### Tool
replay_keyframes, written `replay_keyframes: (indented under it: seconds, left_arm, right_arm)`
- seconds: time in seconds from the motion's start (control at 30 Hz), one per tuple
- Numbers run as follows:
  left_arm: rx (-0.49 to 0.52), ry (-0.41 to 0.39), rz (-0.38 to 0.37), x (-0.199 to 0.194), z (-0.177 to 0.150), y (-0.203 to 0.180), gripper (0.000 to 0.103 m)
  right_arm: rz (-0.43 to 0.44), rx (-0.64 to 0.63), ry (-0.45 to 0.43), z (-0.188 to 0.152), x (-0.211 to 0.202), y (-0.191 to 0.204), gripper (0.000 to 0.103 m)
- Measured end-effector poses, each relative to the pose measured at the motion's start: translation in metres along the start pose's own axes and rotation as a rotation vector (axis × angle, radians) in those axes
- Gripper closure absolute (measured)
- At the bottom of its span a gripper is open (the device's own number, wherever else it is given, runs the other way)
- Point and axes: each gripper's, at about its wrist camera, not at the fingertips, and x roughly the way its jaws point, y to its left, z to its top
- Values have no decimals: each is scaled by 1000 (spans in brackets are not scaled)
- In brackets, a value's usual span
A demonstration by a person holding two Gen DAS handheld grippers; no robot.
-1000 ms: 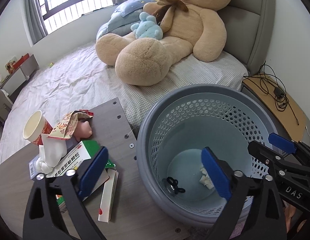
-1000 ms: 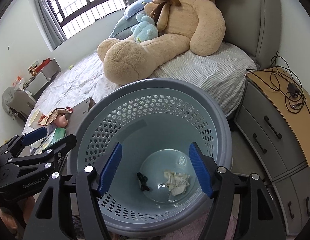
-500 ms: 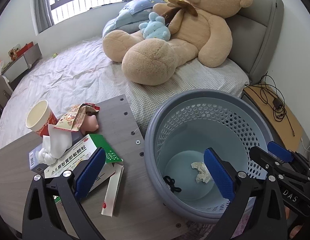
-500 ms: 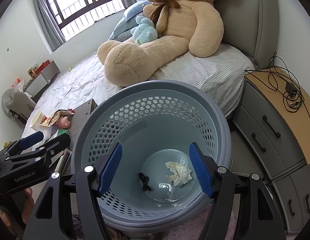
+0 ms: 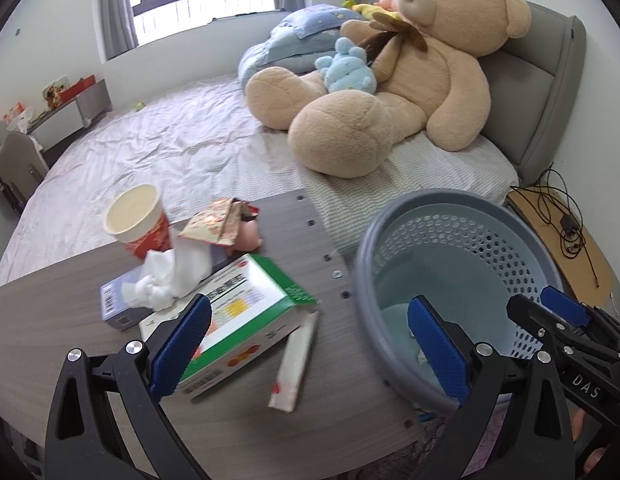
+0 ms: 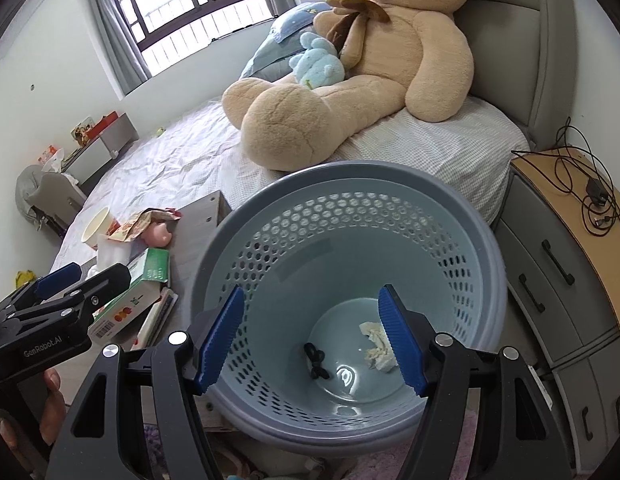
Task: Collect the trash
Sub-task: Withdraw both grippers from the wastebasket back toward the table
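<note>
A giant teddy bear (image 5: 409, 80) sprawls on the bed beyond a grey perforated wastebasket (image 6: 349, 216) holding crumpled paper (image 6: 375, 346). Both the left gripper (image 5: 310, 348) and right gripper (image 6: 311, 336) gape empty; a green-and-white box (image 5: 246, 316) and paper cup (image 5: 136, 220) litter the table (image 5: 341, 396).

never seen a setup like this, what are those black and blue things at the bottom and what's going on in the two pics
Those are two hand-held claws; a person carries one in each hand, and each has a camera looking along its fingers. One picture is from the left claw, the other from the right claw. Both are open and hold nothing. On the grey table lie trash items: a green and white box, a crumpled tissue, a paper cup and a torn wrapper. Beside it stands a blue basket with a paper wad and a small black item inside.
</note>
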Motion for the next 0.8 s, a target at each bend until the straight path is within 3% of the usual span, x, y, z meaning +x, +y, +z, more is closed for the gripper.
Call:
replay_keyframes:
  seconds: [0.53, 0.8]
  left_arm:
    - [-99, -13, 146, -18, -24, 98, 6]
    - [-131, 18, 175, -15, -47, 129, 6]
  right_arm:
    - [82, -119, 30, -11, 17, 85, 36]
    - [108, -173, 81, -30, 33, 125, 36]
